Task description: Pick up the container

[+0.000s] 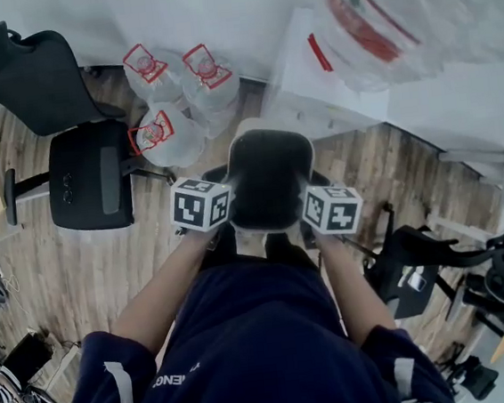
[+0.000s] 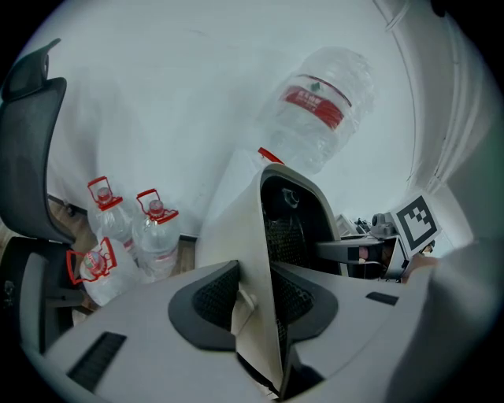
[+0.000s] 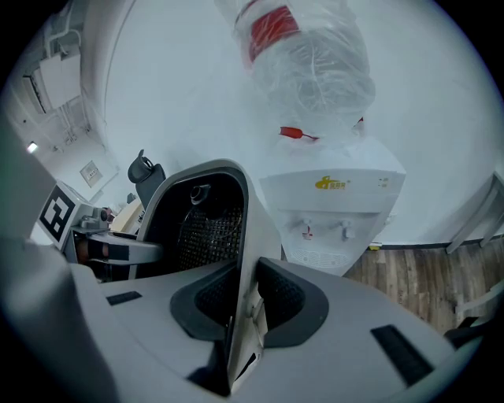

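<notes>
**Both tools clamp the container's opposite walls**

Left tool [image 2: 256,303] and right tool [image 3: 242,303] each pinch one thin cream side wall of the container [image 1: 268,181] in dark, textured jaws. It hangs between them, seemingly clear of the wooden floor [image 1: 89,267]. Two-sided grips likely stop tipping. The shell is smooth and rigid, with black mesh inside and a rounded rim.

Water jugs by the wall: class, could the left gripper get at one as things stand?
Probably not yet. The left gripper is clamped on the container, which it shares with the right gripper. The water jugs stand on the floor ahead, with nothing between.
</notes>
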A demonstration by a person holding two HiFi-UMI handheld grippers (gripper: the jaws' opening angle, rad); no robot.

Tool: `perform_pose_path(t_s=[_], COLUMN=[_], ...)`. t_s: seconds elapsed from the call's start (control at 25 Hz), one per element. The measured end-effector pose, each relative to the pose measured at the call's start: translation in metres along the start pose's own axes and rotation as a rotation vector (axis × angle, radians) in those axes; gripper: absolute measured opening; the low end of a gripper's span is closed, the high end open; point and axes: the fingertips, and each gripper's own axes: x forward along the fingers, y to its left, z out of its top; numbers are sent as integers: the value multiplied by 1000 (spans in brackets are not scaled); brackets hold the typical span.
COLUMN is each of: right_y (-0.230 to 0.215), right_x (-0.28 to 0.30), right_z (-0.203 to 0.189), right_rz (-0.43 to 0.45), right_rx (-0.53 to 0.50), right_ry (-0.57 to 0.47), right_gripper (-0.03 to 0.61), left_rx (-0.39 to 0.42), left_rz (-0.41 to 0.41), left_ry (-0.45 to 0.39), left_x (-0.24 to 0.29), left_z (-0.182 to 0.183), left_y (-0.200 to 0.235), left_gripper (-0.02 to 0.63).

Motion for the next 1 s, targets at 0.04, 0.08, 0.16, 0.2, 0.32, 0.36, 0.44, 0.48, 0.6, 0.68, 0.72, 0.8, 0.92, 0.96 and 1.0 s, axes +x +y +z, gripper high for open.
perform_pose_path(t_s=[0.04,0.08,0.16,0.2,0.32,0.36,0.44,0.48,0.6,0.68,0.72,0.8,0.92,0.96,1.0], right_y=[0,0,-1,-1,-1,0,-1,0,0,-1,-1,-1,0,1,1], right_x=[-2,-4,-6,-6,-7,-7,-8,-8,-7,-6,-6,-6,-6,-6,-6], right_z=[0,1,2,3,8,9,12,14,15,14,14,14,15,15,15], right_rz=[0,0,1,2,6,8,9,9,10,10,9,7,6,6,6], right_rx=[2,4,6,7,8,7,5,5,6,6,5,3,-5,-6,-6], right_ry=[-3,-6,-12,-16,-26,-29,-32,-33,-32,-28,-27,-27,-32,-33,-33], right_gripper=[69,69,69,69,69,69,69,69,69,69,69,69,69,69,69], left_rx=[2,4,9,11,14,14,15,15,13,9,6,2,0,-1,-1], left_rz=[0,1,2,3,5,6,7,7,9,7,6,4,2,2,2], left_ry=[-3,-4,-7,-8,-13,-15,-18,-20,-20,-18,-18,-17,-19,-20,-20], left_x=[-1,-2,-3,-4,-6,-7,-7,-7,-7,-6,-6,-5,-6,-6,-6], left_z=[1,2,4,5,10,11,13,15,16,16,15,14,13,13,14], left_y=[-2,-3,-5,-6,-6,-6,-7,-7,-6,-6,-5,-5,-5,-5,-4], left_gripper=[120,120,120,120,120,120,120,120,120,120,120,120,120,120,120])
